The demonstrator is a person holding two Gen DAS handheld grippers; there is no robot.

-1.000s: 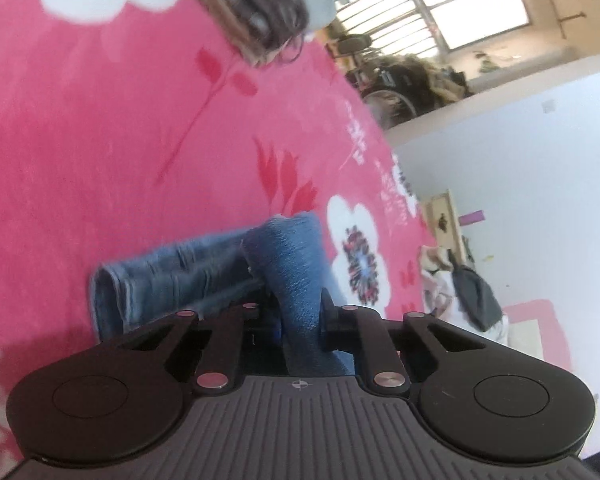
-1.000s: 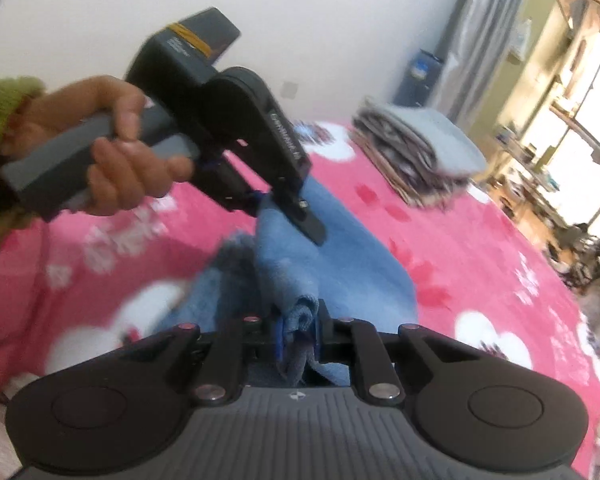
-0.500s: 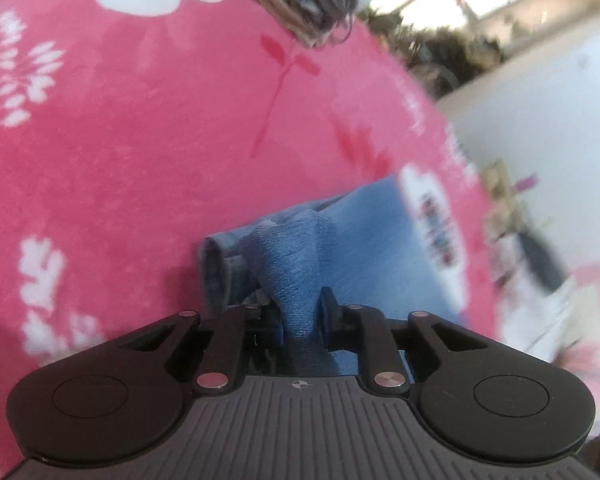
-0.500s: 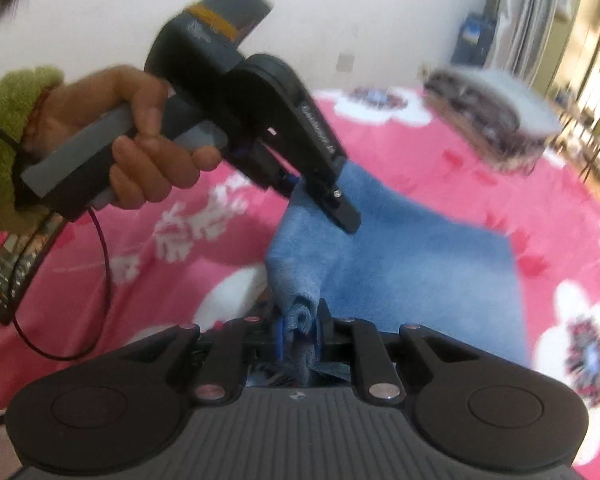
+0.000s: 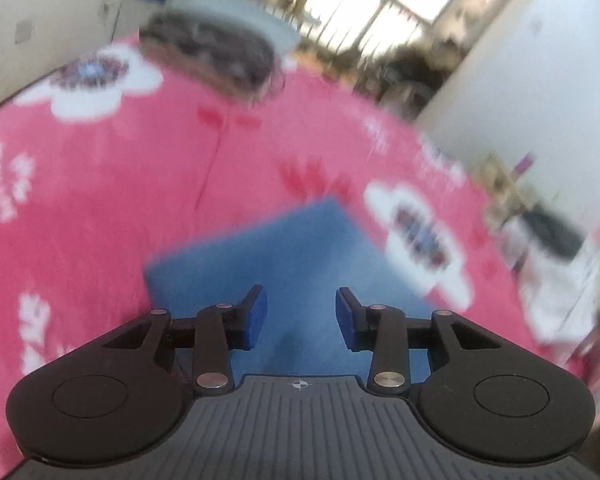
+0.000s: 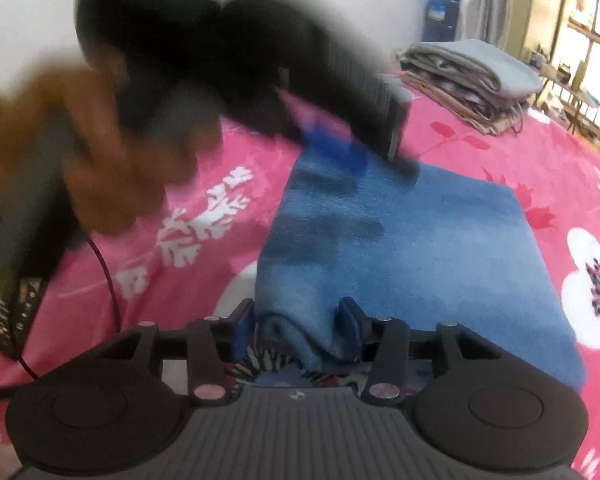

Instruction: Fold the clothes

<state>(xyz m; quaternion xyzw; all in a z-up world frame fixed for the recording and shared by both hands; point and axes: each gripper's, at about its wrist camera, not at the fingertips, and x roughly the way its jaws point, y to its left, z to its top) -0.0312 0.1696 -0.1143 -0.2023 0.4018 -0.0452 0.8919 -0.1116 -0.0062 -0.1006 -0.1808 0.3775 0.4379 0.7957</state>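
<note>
- Two grippers work over one folded blue denim garment (image 6: 412,240), which lies flat on a pink blanket (image 5: 112,184) printed with white flowers.
- Left gripper (image 5: 301,316): its jaws are opening, the blue pads stand apart with nothing between them. The denim lies just ahead of and beneath the fingertips, its far corner pointing away from the claw. This view is blurred.
- Right gripper (image 6: 298,328): its jaws are opening too. A rolled fold at the garment's near edge sits between the pads; the left pad stands clear of the cloth, while the right pad looks close against it, contact unclear.
- Seen from the right claw, the left gripper is a dark blur up and to the left, held by a hand (image 6: 100,160), its tips over the far-left corner of the denim.
- Farther ahead and right of the right claw sits a stack of folded blankets (image 6: 468,76), well apart from the garment.
- Low on that claw's left, a thin cable (image 6: 108,276) trails over the blanket.
</note>
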